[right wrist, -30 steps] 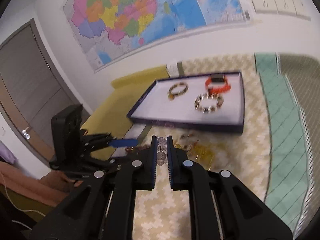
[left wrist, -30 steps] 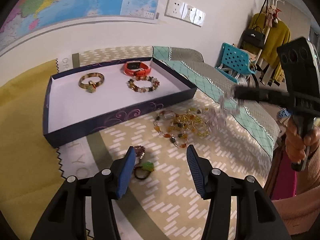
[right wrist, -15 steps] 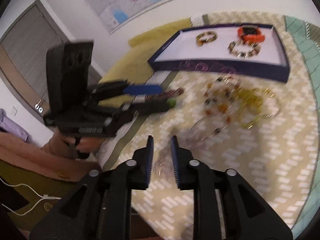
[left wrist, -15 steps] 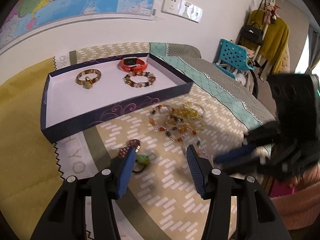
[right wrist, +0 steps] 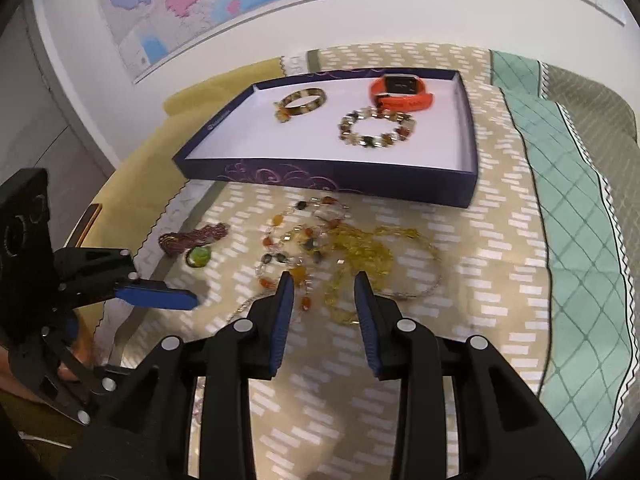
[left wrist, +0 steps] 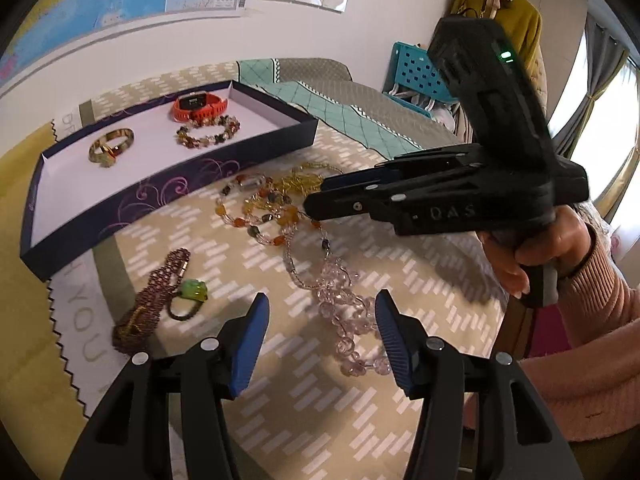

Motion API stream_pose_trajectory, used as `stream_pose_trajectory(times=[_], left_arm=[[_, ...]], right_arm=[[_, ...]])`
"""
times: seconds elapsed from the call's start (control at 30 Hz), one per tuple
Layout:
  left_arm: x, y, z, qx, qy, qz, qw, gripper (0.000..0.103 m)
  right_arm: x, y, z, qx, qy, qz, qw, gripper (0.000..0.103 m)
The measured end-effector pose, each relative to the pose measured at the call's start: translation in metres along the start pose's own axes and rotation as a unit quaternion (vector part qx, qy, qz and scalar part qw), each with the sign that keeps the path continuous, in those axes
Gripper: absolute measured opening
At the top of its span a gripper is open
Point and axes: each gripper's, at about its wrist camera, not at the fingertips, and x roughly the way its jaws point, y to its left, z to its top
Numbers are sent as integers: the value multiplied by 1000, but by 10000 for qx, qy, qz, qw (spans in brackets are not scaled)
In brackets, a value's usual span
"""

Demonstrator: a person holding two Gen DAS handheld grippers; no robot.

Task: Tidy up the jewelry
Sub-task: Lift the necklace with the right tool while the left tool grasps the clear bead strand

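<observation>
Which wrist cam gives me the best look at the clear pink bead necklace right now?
The left wrist view: the clear pink bead necklace lies fully visible on the cloth between the open left gripper fingers. The right wrist view shows only a thin strand of it beside the open right gripper, mostly hidden.

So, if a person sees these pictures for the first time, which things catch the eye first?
Probably the shallow dark-blue box with a white floor, holding an orange smartwatch, a golden bangle and a mixed-stone bead bracelet. In front of it, on the patterned cloth, lies a tangle of amber, yellow and clear bead necklaces. The open right tongs hover over that tangle.
</observation>
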Motion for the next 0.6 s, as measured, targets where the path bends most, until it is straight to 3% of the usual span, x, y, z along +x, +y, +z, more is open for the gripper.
stream_pose_trajectory(times=[0.17, 0.27, 0.3, 0.33, 0.4, 0.6], left_arm=[[6, -3, 0, 48, 87, -56, 9999, 50], [6, -5, 0, 91, 94, 41, 9999, 40], [5, -4, -1, 79, 97, 81, 9999, 32], [5, -4, -1, 88, 103, 110, 9998, 19], [4, -2, -2, 62, 130, 59, 9999, 10], [-11, 9, -3, -170, -62, -71, 9998, 7]], right_arm=[[17, 22, 4, -612, 172, -328, 9974, 32], [23, 25, 4, -746, 147, -364, 9964, 31], [22, 25, 5, -749, 179, -321, 9965, 14], [22, 24, 5, -715, 197, -246, 9969, 6], [19, 21, 5, -648, 183, -254, 9974, 6], [-24, 1, 23, 86, -428, 456, 9980, 6]])
